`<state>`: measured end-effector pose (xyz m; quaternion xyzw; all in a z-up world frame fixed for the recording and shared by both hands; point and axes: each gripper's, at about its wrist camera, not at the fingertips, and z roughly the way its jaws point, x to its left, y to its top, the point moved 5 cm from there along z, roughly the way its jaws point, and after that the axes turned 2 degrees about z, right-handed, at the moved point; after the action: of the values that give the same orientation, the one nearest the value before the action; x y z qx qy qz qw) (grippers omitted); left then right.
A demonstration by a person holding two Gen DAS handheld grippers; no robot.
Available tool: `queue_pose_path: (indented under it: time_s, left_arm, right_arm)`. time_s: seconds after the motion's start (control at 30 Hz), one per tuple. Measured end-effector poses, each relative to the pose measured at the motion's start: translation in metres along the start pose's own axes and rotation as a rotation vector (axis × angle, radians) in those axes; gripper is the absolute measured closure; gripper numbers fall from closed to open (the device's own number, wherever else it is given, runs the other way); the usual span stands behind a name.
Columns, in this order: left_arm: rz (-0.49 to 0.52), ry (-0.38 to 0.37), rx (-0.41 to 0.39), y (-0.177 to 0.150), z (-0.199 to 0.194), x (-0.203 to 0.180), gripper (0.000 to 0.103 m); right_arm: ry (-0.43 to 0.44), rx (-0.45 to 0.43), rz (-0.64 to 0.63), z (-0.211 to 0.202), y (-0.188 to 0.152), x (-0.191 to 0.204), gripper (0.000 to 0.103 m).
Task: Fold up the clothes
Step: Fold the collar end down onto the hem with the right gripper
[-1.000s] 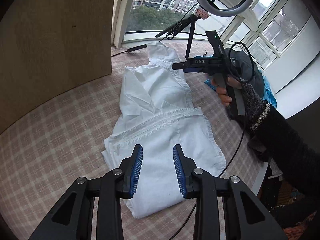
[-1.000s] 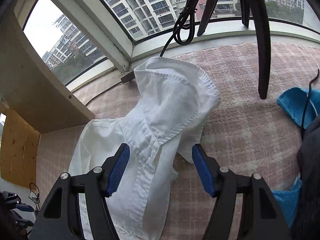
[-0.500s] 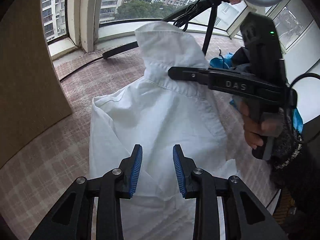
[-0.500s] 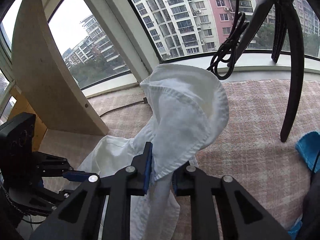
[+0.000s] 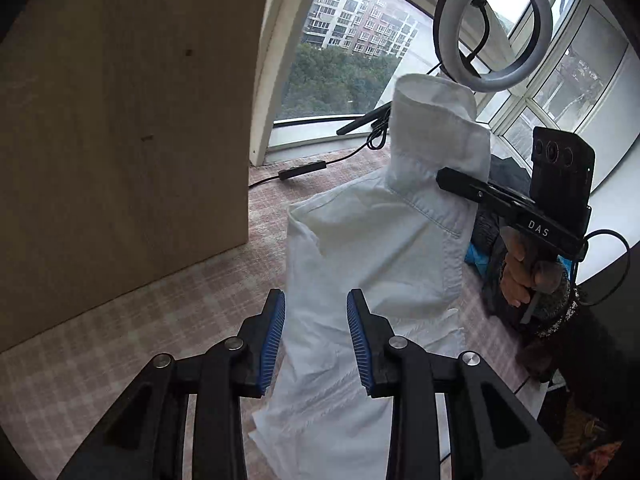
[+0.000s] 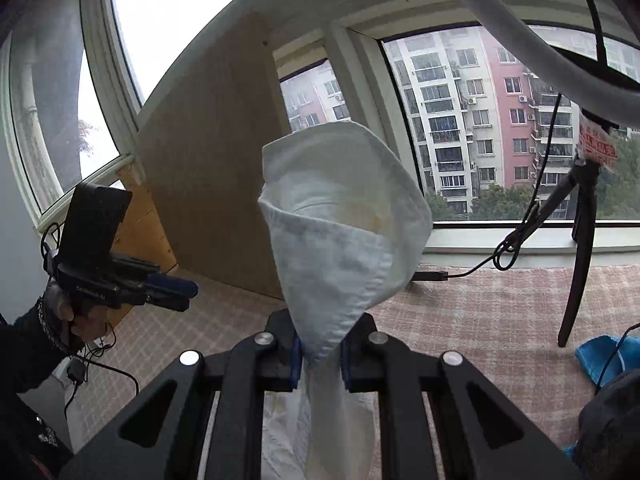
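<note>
— Right gripper (image 6: 320,354)?
— Clamped on the white shirt (image 5: 372,240), blue pads pinching a bunched fold of cloth. Collar end standing up above the jaws like a cone, rest of the cloth hanging down below them. From the left wrist view, seen well ahead and to the right (image 5: 452,180), lifted above the surface, biting the shirt just under the collar.

— Left gripper (image 5: 316,340)?
— Parted to a moderate gap, holding nothing. Blue pads (image 5: 274,340) either side of the shirt's lower part, hovering above it; contact with the cloth impossible to tell. From the right wrist view, off to the left (image 6: 172,288), apart from the shirt's raised end.

— Where is the shirt, then?
— Top end raised by the right gripper, lower end lying on the pink checked tablecloth (image 5: 120,340) directly beneath and ahead of the left gripper. Draped in a slope between the two.

— Anything else around?
— Wooden panel (image 5: 120,120) to the left of the left gripper. Ring light (image 5: 494,24) high ahead of it, beyond the shirt. Blue cloth (image 6: 600,354) low to the right of the right gripper. Black cable (image 5: 304,168) on the tablecloth far ahead, near the window.
</note>
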<state>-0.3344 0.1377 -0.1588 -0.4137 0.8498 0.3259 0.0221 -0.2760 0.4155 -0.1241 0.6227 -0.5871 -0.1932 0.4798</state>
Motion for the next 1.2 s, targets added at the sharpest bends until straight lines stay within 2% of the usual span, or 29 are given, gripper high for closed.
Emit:
queue_pose_path:
  time_s: [0.1,0.17,0.27,0.33,0.4,0.5,0.6,0.63,0.67,0.73,0.8,0.87,0.93,1.0,1.1,1.2]
  left_arm:
    - [-0.060,0.045,-0.036,-0.017,-0.057,0.030,0.070]
    - [-0.091,0.074,-0.051,-0.031,-0.082,0.047,0.067]
    - [-0.103,0.069,-0.030,-0.049,-0.087,0.049,0.067]
    - [-0.075,0.045,-0.012,-0.050,-0.076,0.036,0.067]
    - [-0.042,0.018,0.007,-0.049,-0.062,0.020,0.067]
    - [0.067,-0.042,0.031,-0.036,-0.039,-0.023,0.067]
    - [0.175,-0.109,0.070,-0.020,-0.009,-0.067,0.066]
    - [0.219,-0.125,0.084,-0.016,0.001,-0.080,0.066]
    - [0.250,-0.102,0.104,-0.016,0.014,-0.084,0.066]
    - [0.286,-0.053,0.156,-0.018,0.039,-0.084,0.066]
    - [0.275,-0.023,0.205,-0.031,0.063,-0.070,0.065]
    - [0.225,0.022,0.326,-0.069,0.094,-0.047,0.065]
    - [0.225,0.029,0.399,-0.112,0.103,-0.036,0.068]
    - [0.255,0.013,0.373,-0.122,0.083,-0.042,0.067]
    - [0.183,-0.045,0.271,-0.096,0.048,-0.040,0.064]
    - [0.098,-0.052,0.197,-0.058,0.036,-0.024,0.048]
  right_arm:
    - [0.023,0.039,-0.155,-0.031,-0.019,0.050,0.089]
    - [0.006,0.121,-0.269,-0.047,-0.050,0.081,0.089]
    - [-0.068,0.370,-0.441,-0.058,-0.125,0.112,0.083]
    - [-0.158,0.544,-0.559,-0.066,-0.182,0.121,0.079]
    - [-0.210,0.634,-0.585,-0.080,-0.220,0.123,0.079]
    - [-0.233,0.616,-0.393,-0.100,-0.228,0.120,0.079]
    - [-0.276,0.503,-0.175,-0.110,-0.209,0.106,0.074]
    - [-0.289,0.465,-0.102,-0.113,-0.203,0.101,0.068]
    - [-0.286,0.434,-0.023,-0.110,-0.200,0.098,0.064]
    - [-0.280,0.373,0.134,-0.103,-0.194,0.090,0.063]
    - [-0.261,0.325,0.287,-0.094,-0.187,0.070,0.061]
    - [-0.271,0.282,0.413,-0.080,-0.181,0.042,0.061]
    - [-0.268,0.280,0.508,-0.059,-0.176,0.019,0.061]
    - [-0.271,0.311,0.562,-0.035,-0.175,0.003,0.061]
    - [-0.291,0.344,0.588,-0.013,-0.171,-0.009,0.061]
    - [-0.288,0.370,0.632,0.006,-0.168,-0.021,0.061]
